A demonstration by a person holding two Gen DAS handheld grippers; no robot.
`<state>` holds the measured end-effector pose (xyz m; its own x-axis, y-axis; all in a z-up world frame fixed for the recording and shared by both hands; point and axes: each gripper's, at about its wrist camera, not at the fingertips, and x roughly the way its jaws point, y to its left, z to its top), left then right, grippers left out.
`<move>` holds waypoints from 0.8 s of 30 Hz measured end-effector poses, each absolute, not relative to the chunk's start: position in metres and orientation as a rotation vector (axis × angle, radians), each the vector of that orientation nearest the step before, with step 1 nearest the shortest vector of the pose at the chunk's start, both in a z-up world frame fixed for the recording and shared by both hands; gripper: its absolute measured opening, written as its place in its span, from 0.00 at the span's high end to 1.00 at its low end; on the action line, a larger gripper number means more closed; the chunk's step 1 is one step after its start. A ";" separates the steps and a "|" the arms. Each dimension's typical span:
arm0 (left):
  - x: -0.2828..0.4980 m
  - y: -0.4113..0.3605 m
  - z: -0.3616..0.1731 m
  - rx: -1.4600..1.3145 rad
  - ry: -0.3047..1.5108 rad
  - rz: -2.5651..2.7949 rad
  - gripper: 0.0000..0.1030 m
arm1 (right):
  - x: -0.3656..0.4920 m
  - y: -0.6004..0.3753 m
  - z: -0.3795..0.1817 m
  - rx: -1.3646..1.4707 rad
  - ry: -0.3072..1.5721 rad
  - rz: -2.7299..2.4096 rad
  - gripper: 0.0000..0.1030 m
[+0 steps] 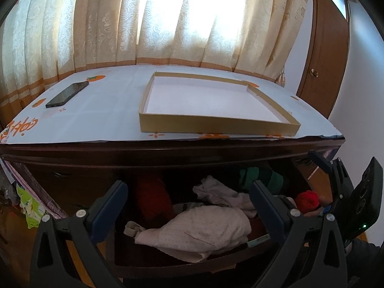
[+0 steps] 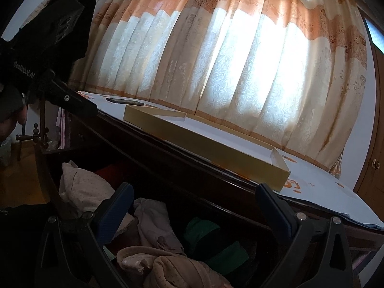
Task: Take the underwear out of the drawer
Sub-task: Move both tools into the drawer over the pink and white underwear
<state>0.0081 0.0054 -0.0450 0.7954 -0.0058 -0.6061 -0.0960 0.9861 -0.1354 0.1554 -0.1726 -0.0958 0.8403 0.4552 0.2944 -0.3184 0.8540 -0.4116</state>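
The left gripper (image 1: pixel 188 188) hangs over the open drawer (image 1: pixel 168 267) with its jaws spread wide and nothing between them. Straight ahead of it, at about 6 o'clock in the left wrist view, lies a pale dotted garment (image 1: pixel 199 230), bunched and folded on itself near the drawer's front edge. This looks like the underwear to take. The right gripper (image 2: pixel 194 193) is likewise spread and empty, over the same drawer from the other side; its own view shows the dotted cloth at 9 o'clock and a rumpled pale cloth (image 2: pixel 153 225) just past its left finger.

To do the grasp well, I would lower one gripper onto a raised fold of the dotted garment, not its flat spread, so that the fingers pinch one piece only. Neighbouring clothes touch it: a whitish crumpled piece (image 1: pixel 220 194) at 12 o'clock from it, something red (image 1: pixel 151 194) at 10 o'clock, green cloth (image 1: pixel 261 175) further back. A deep bite could drag those along. Lift straight up, clear of the dresser's overhanging top (image 1: pixel 168 152).

The garment seems soft, thin and limp; it will sag and unfold when raised. On the dresser top a shallow cardboard tray (image 1: pixel 216 124) stands empty, a phone (image 1: pixel 67 94) well apart at 10 o'clock.
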 end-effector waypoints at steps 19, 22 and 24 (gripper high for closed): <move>0.005 0.005 -0.044 -0.152 0.649 0.046 0.00 | 0.144 -0.174 -0.102 -0.356 -0.360 0.437 0.01; 0.003 0.006 -0.043 -0.148 0.647 0.045 0.00 | 0.146 -0.175 -0.100 -0.345 -0.340 0.443 0.01; 0.002 0.007 -0.042 -0.148 0.646 0.045 0.00 | 0.146 -0.175 -0.100 -0.346 -0.334 0.443 0.01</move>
